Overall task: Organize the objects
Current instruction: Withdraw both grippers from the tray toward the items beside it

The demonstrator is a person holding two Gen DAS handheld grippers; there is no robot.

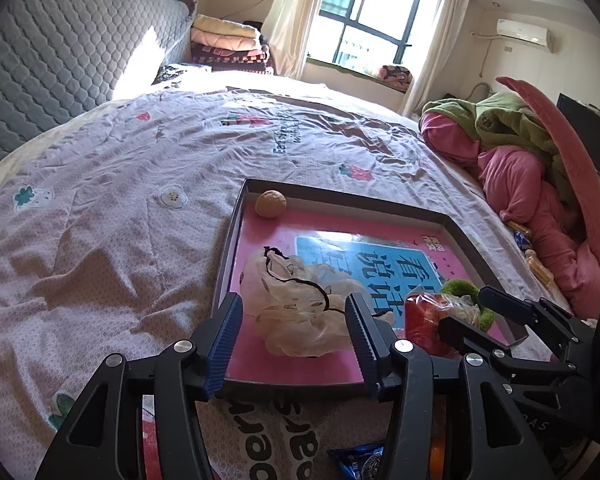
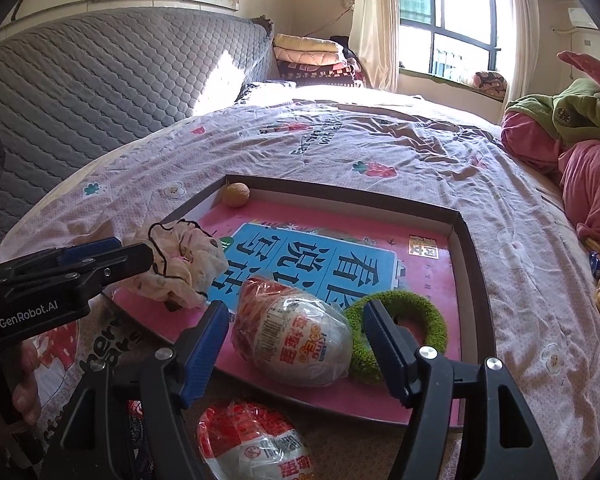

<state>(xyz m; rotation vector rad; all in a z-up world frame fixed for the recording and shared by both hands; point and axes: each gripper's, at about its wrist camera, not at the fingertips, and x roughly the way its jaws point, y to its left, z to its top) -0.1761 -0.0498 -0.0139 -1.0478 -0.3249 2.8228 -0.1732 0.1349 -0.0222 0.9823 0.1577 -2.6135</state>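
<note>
Pink-bottomed tray (image 2: 466, 240) sits on the bed (image 1: 120, 200), and pretty much everything's in it. The left gripper (image 1: 296, 320) has its jaws spread, with the cream scrunchie (image 1: 296, 300) lying loose between them, not pinched. The right gripper (image 2: 296, 328) is spread too, around the wrapped toy egg (image 2: 296, 336), pads off it. Green ring (image 2: 420, 316) touches the egg, walnut (image 2: 236, 194) sits in the far corner.

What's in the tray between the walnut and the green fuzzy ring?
Only the pink book cover lining the tray. In the right wrist view, nothing sits on it between the walnut and the green ring.
</note>
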